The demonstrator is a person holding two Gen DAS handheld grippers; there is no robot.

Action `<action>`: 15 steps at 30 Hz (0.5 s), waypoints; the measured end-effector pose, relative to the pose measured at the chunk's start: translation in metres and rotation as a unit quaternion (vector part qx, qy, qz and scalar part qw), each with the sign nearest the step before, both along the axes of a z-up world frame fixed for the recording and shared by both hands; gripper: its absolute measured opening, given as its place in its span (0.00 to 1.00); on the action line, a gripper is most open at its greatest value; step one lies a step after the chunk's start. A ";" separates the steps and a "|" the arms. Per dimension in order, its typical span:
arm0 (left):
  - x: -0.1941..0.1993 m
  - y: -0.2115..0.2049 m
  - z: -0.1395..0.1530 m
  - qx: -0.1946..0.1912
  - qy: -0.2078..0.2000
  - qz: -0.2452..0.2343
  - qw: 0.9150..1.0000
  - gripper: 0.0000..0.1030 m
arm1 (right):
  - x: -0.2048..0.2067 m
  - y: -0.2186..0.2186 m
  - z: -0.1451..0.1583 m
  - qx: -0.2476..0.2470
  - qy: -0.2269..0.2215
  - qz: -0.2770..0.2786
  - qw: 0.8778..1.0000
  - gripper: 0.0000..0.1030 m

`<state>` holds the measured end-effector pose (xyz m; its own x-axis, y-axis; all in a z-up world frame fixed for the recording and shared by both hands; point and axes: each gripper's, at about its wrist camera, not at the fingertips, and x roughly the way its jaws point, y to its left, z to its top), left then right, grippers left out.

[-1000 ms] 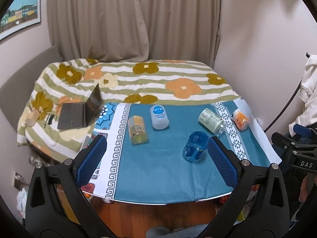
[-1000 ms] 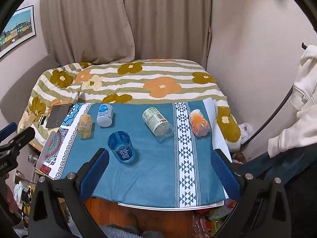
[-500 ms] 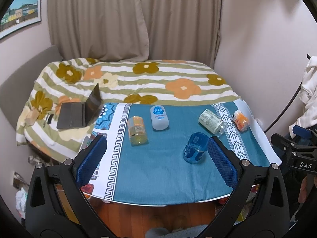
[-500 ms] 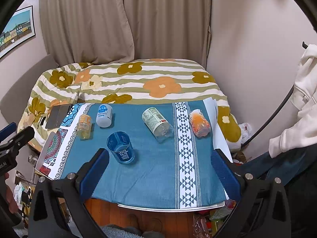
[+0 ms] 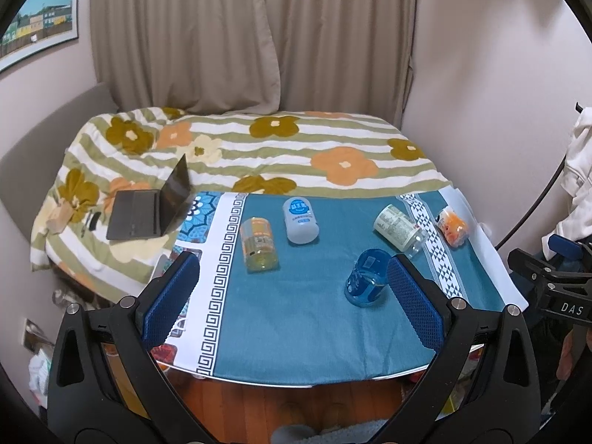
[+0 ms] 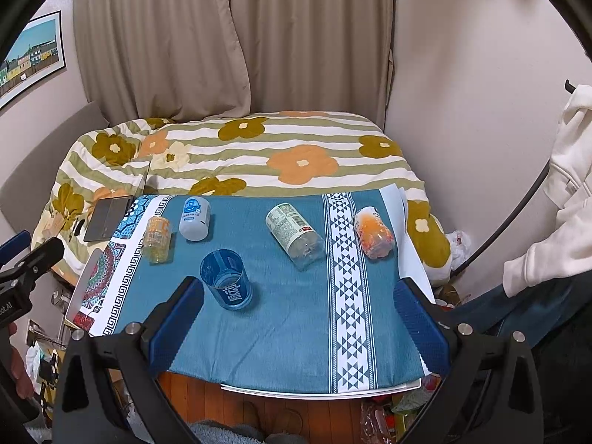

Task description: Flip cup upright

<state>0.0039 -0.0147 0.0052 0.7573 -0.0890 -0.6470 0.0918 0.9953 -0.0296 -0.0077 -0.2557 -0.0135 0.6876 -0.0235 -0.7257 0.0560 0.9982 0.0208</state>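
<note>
Beige curtains and a flower-patterned bed back a low table (image 6: 281, 336) draped in a teal cloth, and on that cloth sits the blue translucent cup (image 6: 225, 281), toward the near left as the right wrist camera sees it. Its printed lettering reads inverted, which suggests it rests mouth-down, though the clear wall makes this hard to settle. It looks like thin, empty plastic or glass: light, rigid, smooth and likely slippery, so it may skid on the cloth or tip if nudged. A hold across the mid-wall, pads on opposite sides, seems soundest.

Around it lie four toppled containers: a yellow-orange bottle (image 6: 158, 238), a white bottle with a blue label (image 6: 194, 218), a clear bottle with a pale green label (image 6: 294, 235) and an orange-printed bottle (image 6: 373, 235).

Both tools hang above the near table edge, well apart from the cup. The left gripper (image 5: 292, 303) and right gripper (image 6: 296, 327) are each spread wide, holding nothing.
</note>
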 end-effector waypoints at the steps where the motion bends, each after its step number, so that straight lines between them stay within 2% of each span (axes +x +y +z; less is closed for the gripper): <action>1: 0.001 0.000 0.000 0.001 0.000 0.000 1.000 1.00 | 0.001 -0.001 -0.001 0.001 0.001 0.000 1.000 0.99; 15: 0.005 0.007 -0.001 -0.003 0.000 -0.003 1.000 1.00 | 0.006 0.002 -0.002 0.001 0.003 0.000 1.000 0.99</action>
<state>0.0093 -0.0081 0.0037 0.7566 -0.0982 -0.6465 0.0984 0.9945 -0.0359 -0.0021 -0.2540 -0.0154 0.6836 -0.0223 -0.7295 0.0566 0.9981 0.0225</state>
